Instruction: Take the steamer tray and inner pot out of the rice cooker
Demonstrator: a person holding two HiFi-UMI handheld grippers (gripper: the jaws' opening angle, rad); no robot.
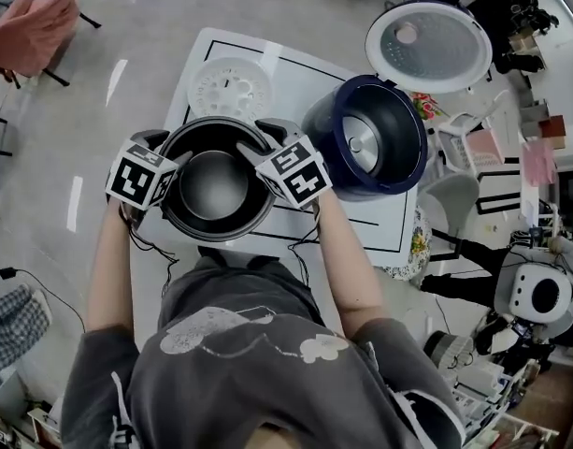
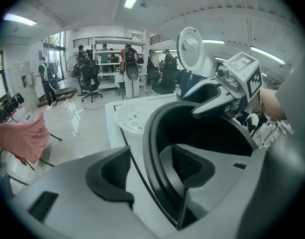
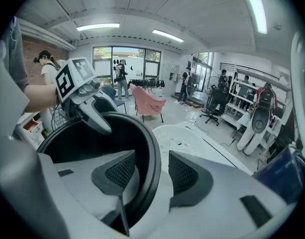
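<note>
Nearest in the head view, a grey printed cotton T-shirt (image 1: 249, 363) and two bare forearms reaching forward over the table's near edge.

Just beyond, at the left side of the black round metal inner pot (image 1: 214, 187), the grey two-jaw left gripper (image 1: 177, 165) with its marker cube. In its own view, left gripper (image 2: 150, 169) with jaws apart, straddling the pot's rim. One dark ribbed pad (image 2: 188, 164) inside the bowl, the other outside, a gap on either side of the wall, nothing clamped.

Opposite, on the pot's right side, the grey two-jaw right gripper (image 1: 255, 154), matching in build. In its own view, right gripper (image 3: 152, 174) likewise spread over the rim. One pad within the inner pot (image 3: 77, 138), one outside above the tabletop, neither pressing on the wall.

Inner pot already out of the cooker, upright and empty, standing on the white rectangular table (image 1: 295, 73) marked with a black outline.

Farther back and to the left, the white round perforated plastic steamer tray (image 1: 230, 87), lying flat on the same table, apart from the pot.

To the right of the pot, near the right gripper, the navy-blue round rice cooker (image 1: 365, 138), cavity empty down to the metal heating plate. Behind it, hinged up and open, its white-and-grey round lid (image 1: 428, 45).

Farthest, off the table at the upper left, a pink cloth (image 1: 34, 26) draped over a chair on the glossy floor.
</note>
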